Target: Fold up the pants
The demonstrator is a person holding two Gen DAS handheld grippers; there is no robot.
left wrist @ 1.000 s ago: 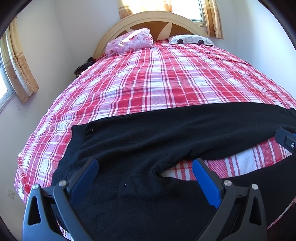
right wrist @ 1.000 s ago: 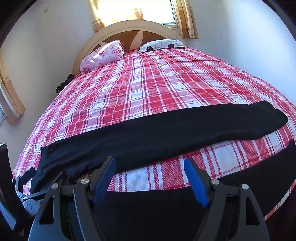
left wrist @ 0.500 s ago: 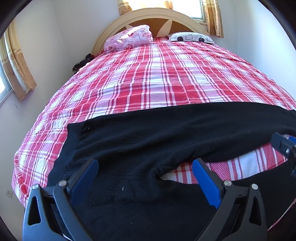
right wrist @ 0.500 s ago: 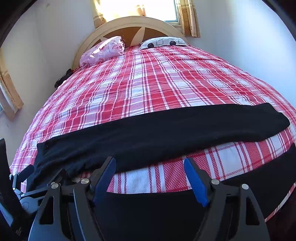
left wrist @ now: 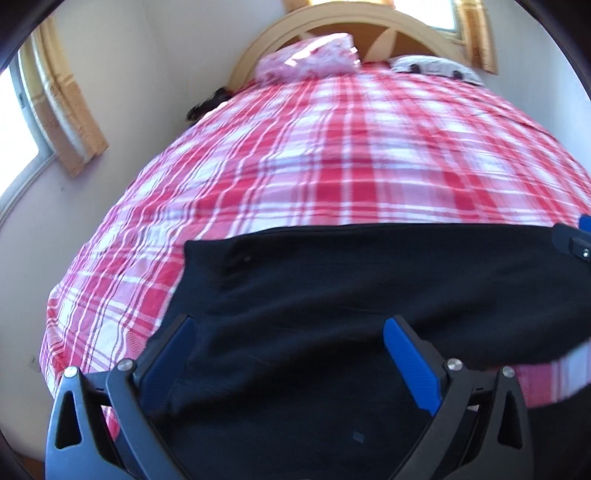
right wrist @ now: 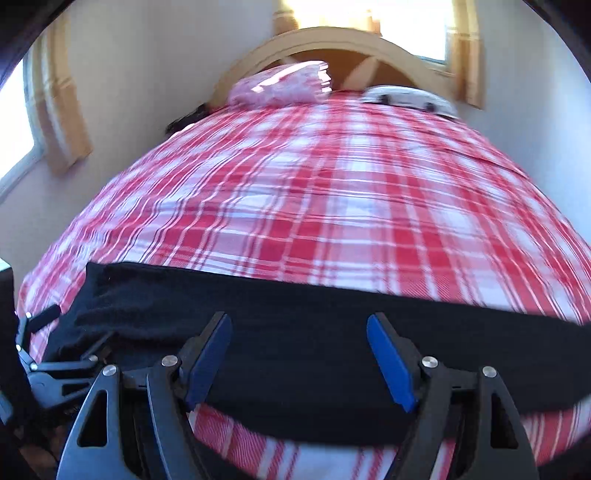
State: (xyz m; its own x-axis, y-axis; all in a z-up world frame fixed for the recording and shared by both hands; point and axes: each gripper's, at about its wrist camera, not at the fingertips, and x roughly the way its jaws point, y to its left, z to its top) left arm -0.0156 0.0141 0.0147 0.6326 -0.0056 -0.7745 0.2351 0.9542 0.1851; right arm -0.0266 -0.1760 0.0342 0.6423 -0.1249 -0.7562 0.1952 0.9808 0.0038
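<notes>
Two views. Left wrist: left gripper (left wrist: pixel 288 354) spread wide, empty, above black pants (left wrist: pixel 369 280) flat on bed (left wrist: pixel 332 155); soft, limp, light. Right wrist: right gripper (right wrist: pixel 299 354) wide over leg (right wrist: pixel 332 314); best pinched at edge.

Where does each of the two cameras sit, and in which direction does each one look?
Left wrist: on the left gripper, low over the black pants, facing the headboard; its open jaws show, and the right gripper's tip at the right edge.
Right wrist: on the right gripper, facing the same way; its open jaws show, and the left gripper at the left edge.
Shared: pants, plaid bedspread, pink pillow, headboard.
</notes>
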